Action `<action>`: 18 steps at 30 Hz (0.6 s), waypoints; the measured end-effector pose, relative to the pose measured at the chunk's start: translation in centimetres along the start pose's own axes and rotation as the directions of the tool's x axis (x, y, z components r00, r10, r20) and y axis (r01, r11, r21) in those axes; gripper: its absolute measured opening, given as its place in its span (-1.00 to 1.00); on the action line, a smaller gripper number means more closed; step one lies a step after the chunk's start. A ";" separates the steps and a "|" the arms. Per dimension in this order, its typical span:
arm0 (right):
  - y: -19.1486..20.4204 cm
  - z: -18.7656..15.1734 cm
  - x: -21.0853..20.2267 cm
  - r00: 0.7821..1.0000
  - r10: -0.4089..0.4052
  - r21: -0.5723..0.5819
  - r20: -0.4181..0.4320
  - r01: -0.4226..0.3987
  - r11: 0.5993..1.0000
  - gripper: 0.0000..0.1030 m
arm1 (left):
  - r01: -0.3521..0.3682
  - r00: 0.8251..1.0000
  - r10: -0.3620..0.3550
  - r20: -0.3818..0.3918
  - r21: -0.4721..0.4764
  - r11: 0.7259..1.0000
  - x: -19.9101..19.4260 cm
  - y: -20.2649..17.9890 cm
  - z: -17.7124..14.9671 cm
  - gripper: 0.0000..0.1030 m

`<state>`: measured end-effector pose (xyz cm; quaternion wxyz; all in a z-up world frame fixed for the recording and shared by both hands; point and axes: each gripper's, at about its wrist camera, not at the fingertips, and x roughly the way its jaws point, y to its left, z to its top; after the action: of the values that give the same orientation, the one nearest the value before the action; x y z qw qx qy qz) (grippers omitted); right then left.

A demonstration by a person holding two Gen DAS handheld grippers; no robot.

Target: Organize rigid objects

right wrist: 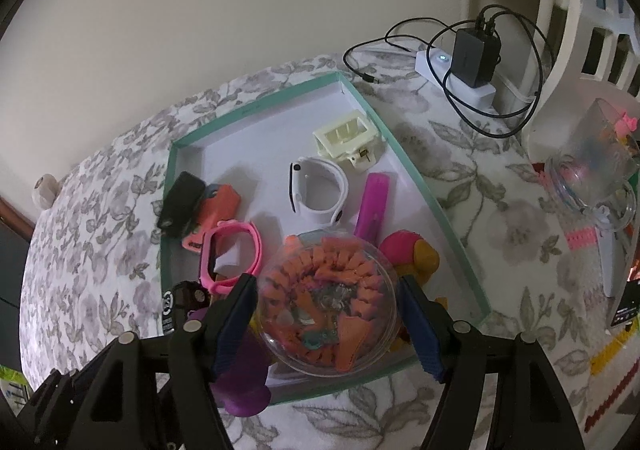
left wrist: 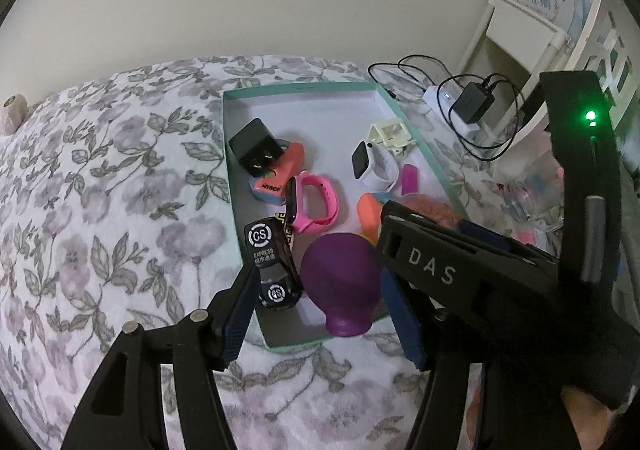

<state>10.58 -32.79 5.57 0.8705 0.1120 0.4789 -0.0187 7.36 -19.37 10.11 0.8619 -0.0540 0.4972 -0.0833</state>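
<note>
Partly hidden behind right tool [right wrist: 326, 324]: clear ball [right wrist: 326, 302], yellow toy [right wrist: 424, 260].

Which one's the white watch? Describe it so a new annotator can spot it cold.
Start from the teal-rimmed box lid on the floral bedspread. Toward its far right part, just in front of the cream plastic clip, lies the white watch, its strap closed into a loop. The only other watch, the pink watch, sits nearer the left side, so colour settles it.

Floral blanket [left wrist: 100, 209], charger [right wrist: 474, 57] (plugged in), glass mug [right wrist: 596, 169]
</note>
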 end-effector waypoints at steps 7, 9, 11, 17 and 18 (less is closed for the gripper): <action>0.3 -0.4 -2.2 0.999 0.016 0.008 0.047 -0.017 1.000 0.54 | 0.002 1.000 -0.002 0.017 -0.006 1.000 -2.1 0.8 -1.1 0.43; 0.5 -0.7 -2.8 0.999 0.015 0.005 0.052 -0.015 1.000 0.54 | -0.011 1.000 0.012 0.011 -0.019 1.000 -2.5 1.2 -1.5 0.44; 0.5 -1.1 -3.2 0.998 0.015 0.007 0.053 -0.016 1.000 0.54 | -0.029 1.000 0.030 0.003 -0.038 0.999 -2.9 2.0 -1.8 0.44; 0.9 -2.6 -4.6 0.999 0.005 -0.010 0.052 -0.005 1.000 0.54 | -0.121 0.993 0.121 0.001 -0.095 0.988 -3.9 4.4 -2.8 0.49; 1.1 -2.8 -4.7 0.999 0.003 -0.017 0.053 -0.002 1.000 0.54 | -0.137 0.991 0.137 -0.006 -0.104 0.985 -3.9 4.9 -3.0 0.62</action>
<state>5.83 -31.50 8.28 0.8838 0.1045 0.4558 -0.0164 3.28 -13.80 11.06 0.8620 -0.0648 0.5028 0.0021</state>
